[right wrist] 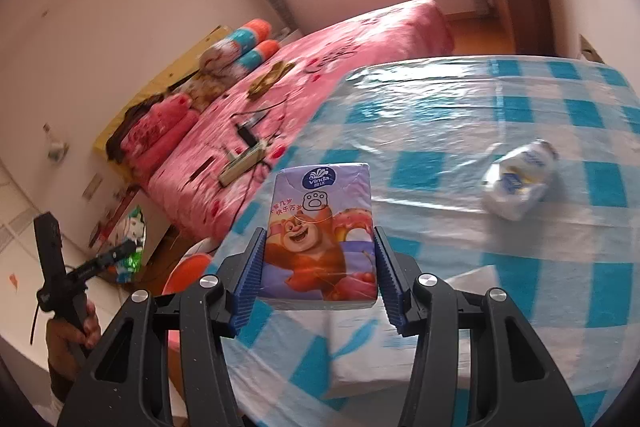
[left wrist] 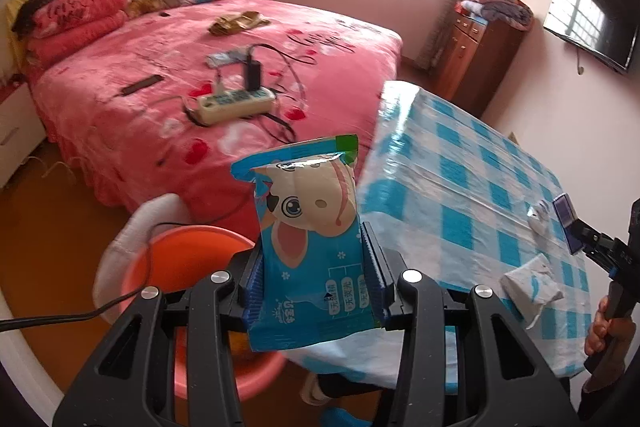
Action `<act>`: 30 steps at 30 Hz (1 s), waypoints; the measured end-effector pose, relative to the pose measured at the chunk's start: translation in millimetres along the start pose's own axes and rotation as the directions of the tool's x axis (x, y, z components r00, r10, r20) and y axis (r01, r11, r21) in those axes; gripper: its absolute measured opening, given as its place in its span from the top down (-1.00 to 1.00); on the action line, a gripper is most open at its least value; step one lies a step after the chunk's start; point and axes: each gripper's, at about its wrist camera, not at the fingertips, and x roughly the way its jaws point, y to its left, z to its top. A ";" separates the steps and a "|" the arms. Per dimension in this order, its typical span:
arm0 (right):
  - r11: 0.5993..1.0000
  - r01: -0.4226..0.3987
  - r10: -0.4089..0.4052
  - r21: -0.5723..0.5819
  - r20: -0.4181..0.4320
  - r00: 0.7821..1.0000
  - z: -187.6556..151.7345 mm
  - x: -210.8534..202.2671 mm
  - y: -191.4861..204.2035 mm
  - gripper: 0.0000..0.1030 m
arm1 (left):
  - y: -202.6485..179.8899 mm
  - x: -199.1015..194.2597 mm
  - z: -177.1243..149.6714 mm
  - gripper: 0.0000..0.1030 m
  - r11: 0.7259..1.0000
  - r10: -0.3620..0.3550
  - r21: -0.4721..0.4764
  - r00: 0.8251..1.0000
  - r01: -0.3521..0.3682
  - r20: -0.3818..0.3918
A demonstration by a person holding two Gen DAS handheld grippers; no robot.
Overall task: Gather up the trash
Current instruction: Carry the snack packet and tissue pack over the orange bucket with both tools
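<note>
the left gripper (left wrist: 316,267) is closed on a blue wet-wipe packet (left wrist: 308,243) with a cartoon puppy, its blue ribbed pads pressing the packet's two side edges about halfway up. the packet looks light and soft, a slick film pouch that dents under the pads, so i judge a grip across the flat middle safer than one at the crimped top, which would fold and slip. it stands upright between the jaws, its lower edge hanging free above the orange basin (left wrist: 188,259) on the floor just beside the table.

the right gripper (right wrist: 318,267) is closed on a vinda tissue pack (right wrist: 322,235) printed with a brown bear, pads on its long sides near the bottom half. this one seems light too but springy and fuller, a wrapped block that gives a little and holds well when squeezed sideways.

beyond the claws, on the blue-checked tablecloth (right wrist: 440,163), a crumpled white wrapper (right wrist: 518,187) lies well apart from the right gripper. in the left view a white tissue packet (left wrist: 532,283) lies near the table edge. past the table stands the pink bed (left wrist: 168,95), carrying a power strip (left wrist: 236,103).
</note>
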 end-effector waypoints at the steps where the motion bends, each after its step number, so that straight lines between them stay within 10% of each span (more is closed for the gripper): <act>1: 1.000 -0.012 0.012 -0.013 -0.012 1.000 -0.8 4.2 7.6 -0.03 | 3.8 -3.0 0.6 0.14 1.000 0.011 0.000 1.000 -0.011 0.004; 12: 0.981 -0.149 0.128 -0.120 -0.166 0.978 -14.7 55.6 82.9 -0.03 | 54.5 -30.7 2.2 0.14 0.991 0.136 -0.024 0.990 -0.135 0.035; 30: 0.919 -0.325 0.208 -0.225 -0.424 0.882 -55.1 151.5 196.8 -0.03 | 111.0 -13.2 -35.2 0.14 0.972 0.211 -0.095 0.976 -0.216 -0.060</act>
